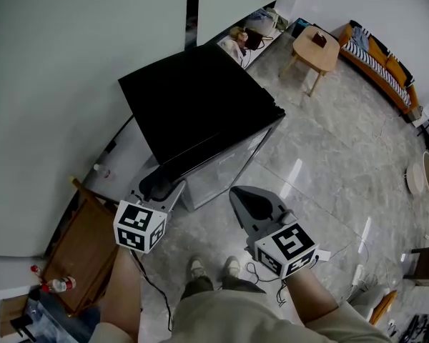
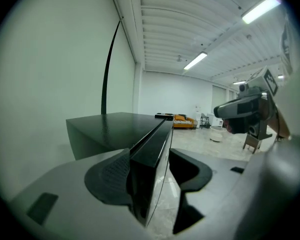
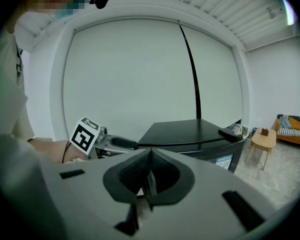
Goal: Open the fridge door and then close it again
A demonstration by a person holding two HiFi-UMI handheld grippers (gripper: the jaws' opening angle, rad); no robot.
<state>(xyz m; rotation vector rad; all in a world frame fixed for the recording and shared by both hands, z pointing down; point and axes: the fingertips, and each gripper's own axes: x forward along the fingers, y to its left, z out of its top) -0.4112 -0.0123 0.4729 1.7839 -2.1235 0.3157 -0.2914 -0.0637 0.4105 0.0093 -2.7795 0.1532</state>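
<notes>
Item inspected: the fridge (image 1: 200, 95), a low cabinet with a flat black top. It stands on the tiled floor (image 1: 329, 163) against the pale wall (image 1: 64, 84) at the far left.

Its glass-fronted door (image 1: 222, 170) faces near-right, toward the open room. The long axis of the door's top edge (image 2: 152, 144) runs from near-left to far-right, level with the cabinet top.

Progress: the door lies along the cabinet front, with only a thin seam between its top edge and the black top. I judge it shut, or at most barely cracked (the seam is too fine to settle this). Neither the opening nor the closing looks done. The step in hand appears to be taking hold of the door's near-left end. That would put the hinge at the far-right end, though no hinge is visible.

Left gripper (image 1: 156, 184): the jaws stand apart and straddle the door's top edge. The left jaw lies against or just beside the black edge, and the right jaw stands clear of the glass. Nothing is clamped.

Right gripper (image 1: 243, 195): the jaws are closed together on nothing. It hangs near the door's front, to the right of the other gripper, and touches nothing.

Surroundings: an orange sofa (image 1: 379, 59) stands well apart at the far right. The person's shoes (image 1: 211, 266) are on the floor just near the door.
</notes>
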